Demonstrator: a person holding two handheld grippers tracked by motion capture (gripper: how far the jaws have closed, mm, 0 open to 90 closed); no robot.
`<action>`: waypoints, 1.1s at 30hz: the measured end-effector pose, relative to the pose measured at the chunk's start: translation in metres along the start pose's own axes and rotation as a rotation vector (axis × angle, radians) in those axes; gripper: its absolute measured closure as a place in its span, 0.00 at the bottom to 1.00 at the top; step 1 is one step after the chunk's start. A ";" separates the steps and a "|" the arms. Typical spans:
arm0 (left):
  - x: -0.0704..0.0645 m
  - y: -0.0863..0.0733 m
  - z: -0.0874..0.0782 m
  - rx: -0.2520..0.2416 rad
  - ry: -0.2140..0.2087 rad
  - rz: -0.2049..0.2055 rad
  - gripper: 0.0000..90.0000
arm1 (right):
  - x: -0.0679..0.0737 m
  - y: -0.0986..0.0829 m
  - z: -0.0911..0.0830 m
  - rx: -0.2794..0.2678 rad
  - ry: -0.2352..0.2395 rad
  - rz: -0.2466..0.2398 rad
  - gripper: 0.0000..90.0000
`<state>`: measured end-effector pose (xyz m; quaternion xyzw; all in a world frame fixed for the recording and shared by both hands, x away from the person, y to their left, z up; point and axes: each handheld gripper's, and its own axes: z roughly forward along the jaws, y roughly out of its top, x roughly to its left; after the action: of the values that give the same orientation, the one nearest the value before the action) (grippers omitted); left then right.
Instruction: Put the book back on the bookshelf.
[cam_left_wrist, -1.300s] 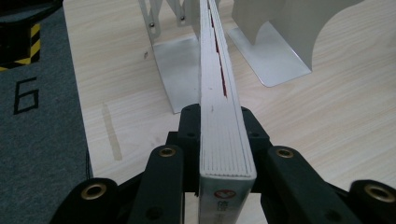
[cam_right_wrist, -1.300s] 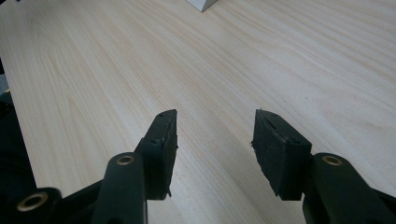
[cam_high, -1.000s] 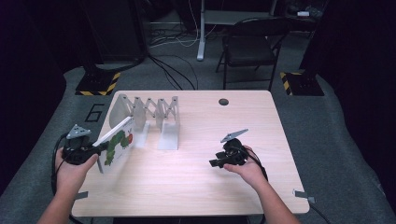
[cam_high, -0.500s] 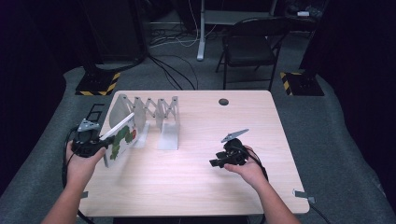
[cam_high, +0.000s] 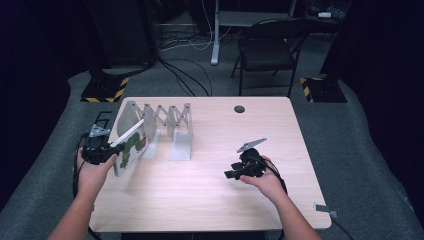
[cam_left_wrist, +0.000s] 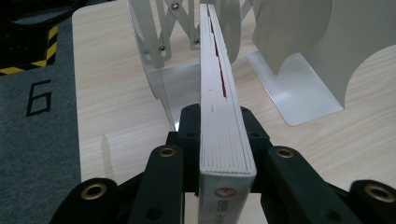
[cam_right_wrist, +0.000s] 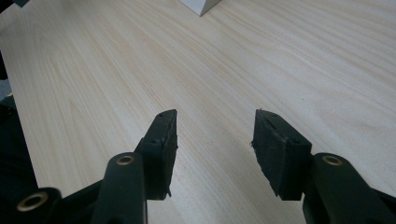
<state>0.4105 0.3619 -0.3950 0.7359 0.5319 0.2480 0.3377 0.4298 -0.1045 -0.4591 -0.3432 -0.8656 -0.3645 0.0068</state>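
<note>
One board book, clamped by left tool, held edge-up just in front of rack, at its left end. We judge book stiff, thick-paged, light, glossy cover maybe slippery; best hold low near spine, as now. Left gripper view gives us page block pinched between closed jaws, aimed at rack slot. High view gives us cover picture, whole tabletop. Right tool well right of rack, jaws apart, empty.

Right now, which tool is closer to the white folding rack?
Left. The left tool, clamping a book, sits right beside the rack. The right tool hovers open, farther off across the table.
</note>
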 end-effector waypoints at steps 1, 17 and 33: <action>0.000 0.000 0.001 -0.003 0.003 -0.003 0.84 | 0.000 0.000 0.000 0.001 0.001 0.000 0.56; -0.002 0.010 0.016 0.000 0.034 -0.015 0.83 | -0.001 -0.001 -0.001 -0.002 -0.007 -0.009 0.56; -0.006 0.011 0.036 0.050 0.082 -0.042 0.83 | 0.000 -0.004 0.002 0.015 -0.005 -0.020 0.56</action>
<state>0.4413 0.3455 -0.4096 0.7221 0.5665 0.2573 0.3023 0.4284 -0.1054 -0.4631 -0.3353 -0.8718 -0.3572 0.0035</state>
